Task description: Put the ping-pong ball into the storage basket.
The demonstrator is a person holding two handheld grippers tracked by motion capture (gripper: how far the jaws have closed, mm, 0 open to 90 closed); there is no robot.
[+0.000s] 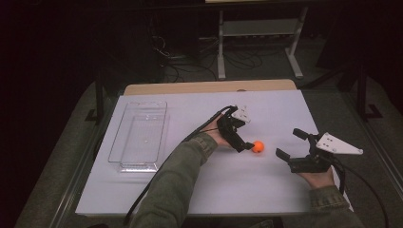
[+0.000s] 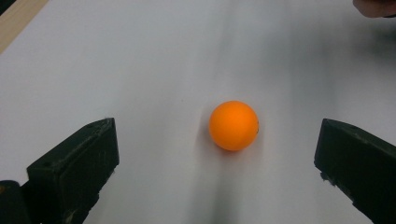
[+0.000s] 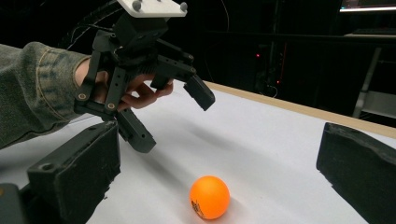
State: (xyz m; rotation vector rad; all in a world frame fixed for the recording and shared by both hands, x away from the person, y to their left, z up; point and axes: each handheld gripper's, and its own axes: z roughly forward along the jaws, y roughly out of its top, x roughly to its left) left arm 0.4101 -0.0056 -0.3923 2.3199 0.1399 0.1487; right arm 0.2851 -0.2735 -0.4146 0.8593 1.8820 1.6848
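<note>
ball: orange ball [image 1: 257,147] loose on the white bench [image 1: 190,185], well right of the clear tray [image 1: 138,135]
left hand-held gripper [image 1: 246,138]: jaws spread, poised at the ball, no contact
right hand-held gripper [image 1: 291,143]: jaws spread, right of ball, holding nothing
progress: grasp not yet made; pickup and any placing remain

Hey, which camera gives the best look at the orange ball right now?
The left gripper view: the orange ball sits large and sharp, centred between the open jaws on the white table. The right gripper view shows it smaller, low in the picture, with a dark mark. The high view shows a small dot beside the left gripper.
</note>
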